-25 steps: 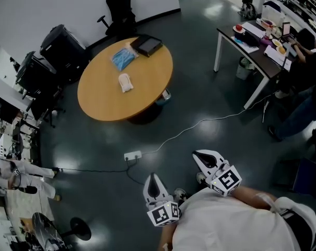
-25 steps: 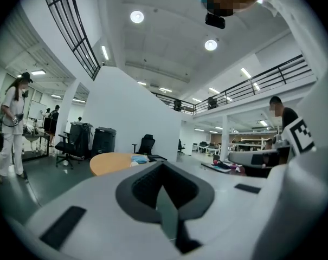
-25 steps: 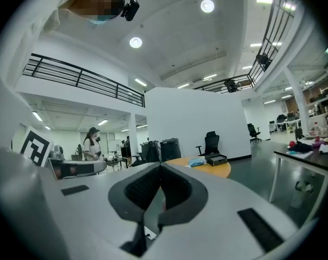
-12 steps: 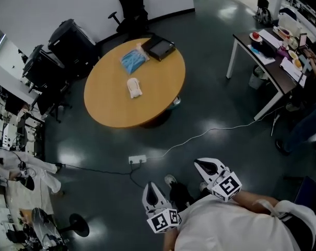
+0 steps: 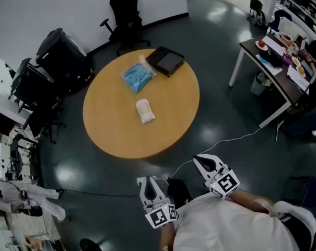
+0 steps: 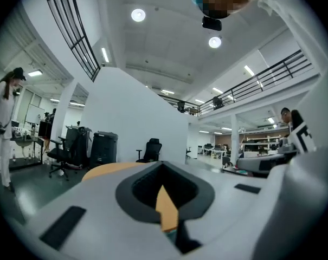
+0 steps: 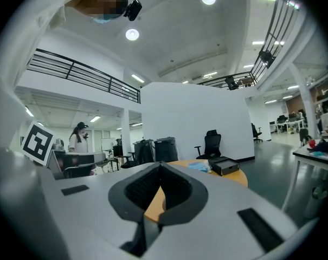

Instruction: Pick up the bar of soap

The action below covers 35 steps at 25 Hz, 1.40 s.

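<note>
The pale soap bar (image 5: 145, 111) lies near the middle of the round wooden table (image 5: 110, 135) in the head view. Both grippers hang close to my body, short of the table's near edge and well away from the soap. The left gripper (image 5: 147, 180) is shut and holds nothing. The right gripper (image 5: 196, 158) is also shut and holds nothing. In the left gripper view, the left gripper (image 6: 162, 166) points level at the table (image 6: 107, 169). In the right gripper view, the right gripper (image 7: 161, 166) points at the table edge (image 7: 238, 176). The soap is hidden in both gripper views.
A blue packet (image 5: 135, 77) and a black box (image 5: 166, 60) sit on the table's far side. Black office chairs (image 5: 124, 9) and cases (image 5: 58, 48) stand behind it. A desk (image 5: 267, 61) is at the right. A white cable (image 5: 225, 140) runs across the dark floor.
The table has come closer and lower in the head view as I walk towards it. Both grippers stay shut near my body.
</note>
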### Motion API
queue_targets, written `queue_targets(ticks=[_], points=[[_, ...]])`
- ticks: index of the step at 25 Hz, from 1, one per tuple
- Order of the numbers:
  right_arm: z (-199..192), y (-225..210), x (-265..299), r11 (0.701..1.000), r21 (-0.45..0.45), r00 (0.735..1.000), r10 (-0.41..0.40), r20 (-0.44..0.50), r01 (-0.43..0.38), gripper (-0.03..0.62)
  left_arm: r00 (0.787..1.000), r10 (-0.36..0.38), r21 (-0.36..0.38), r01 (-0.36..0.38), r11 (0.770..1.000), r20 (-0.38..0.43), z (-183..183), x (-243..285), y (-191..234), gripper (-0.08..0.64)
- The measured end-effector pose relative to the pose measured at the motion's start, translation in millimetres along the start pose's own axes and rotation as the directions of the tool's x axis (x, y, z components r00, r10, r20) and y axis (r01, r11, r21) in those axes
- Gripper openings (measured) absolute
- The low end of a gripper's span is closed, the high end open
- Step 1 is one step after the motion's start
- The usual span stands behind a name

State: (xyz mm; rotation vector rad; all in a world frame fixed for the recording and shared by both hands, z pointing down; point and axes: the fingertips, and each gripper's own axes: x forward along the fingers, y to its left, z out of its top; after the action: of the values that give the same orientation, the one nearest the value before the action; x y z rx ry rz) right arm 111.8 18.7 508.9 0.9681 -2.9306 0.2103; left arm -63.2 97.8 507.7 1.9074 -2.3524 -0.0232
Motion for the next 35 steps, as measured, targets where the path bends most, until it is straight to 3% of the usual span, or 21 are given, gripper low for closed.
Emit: queue_targets(ticks=[6,11,15,19,23,26,28,32,35], points=[[30,-3,127,0.997,-0.021,0.997,-0.08,-0.005,0.079,0.014,0.992,-0.128,0.01,0.128,0.992,-0.008,28,103,71,0.003],[37,-12,192,0.993,-0.035,0.993,-0.112,-0.035,0.111,0.014,0.985,-0.173,-0.044,0.172,0.984,-0.01,39,156,94,0.003],[18,-23,243,0.994,-0.015,0.989,-0.114,-0.091,0.113,0.014,0.981,-0.193,-0.056,0.193,0.98,0.006,47,188,97,0.003],[-33,-43,303,0.993,-0.004,0.97,-0.118,-0.213,0.12,0.014,0.98,-0.197,-0.061,0.198,0.978,0.022,54,210,100,0.003],[-91,-72,371,0.986,-0.023,0.93,-0.161,-0.331,0.163,0.015,0.984,-0.178,-0.063,0.178,0.982,0.003,52,228,117,0.003],[-134,-94,407,0.973,-0.021,0.872,-0.214,-0.441,0.229,0.029,0.986,-0.165,-0.078,0.164,0.983,-0.019,43,238,126,0.003],[-161,-109,422,0.963,-0.024,0.824,-0.242,-0.512,0.268,0.175,0.986,-0.161,-0.091,0.156,0.984,-0.044,36,243,130,0.003],[-196,-122,443,0.956,-0.015,0.752,-0.241,-0.614,0.294,0.237,0.983,-0.159,-0.104,0.149,0.983,-0.089,23,246,138,0.003],[-210,-130,457,0.952,-0.02,0.718,-0.243,-0.652,0.304,0.269,0.984,-0.148,-0.118,0.136,0.984,-0.102,17,253,145,0.003]])
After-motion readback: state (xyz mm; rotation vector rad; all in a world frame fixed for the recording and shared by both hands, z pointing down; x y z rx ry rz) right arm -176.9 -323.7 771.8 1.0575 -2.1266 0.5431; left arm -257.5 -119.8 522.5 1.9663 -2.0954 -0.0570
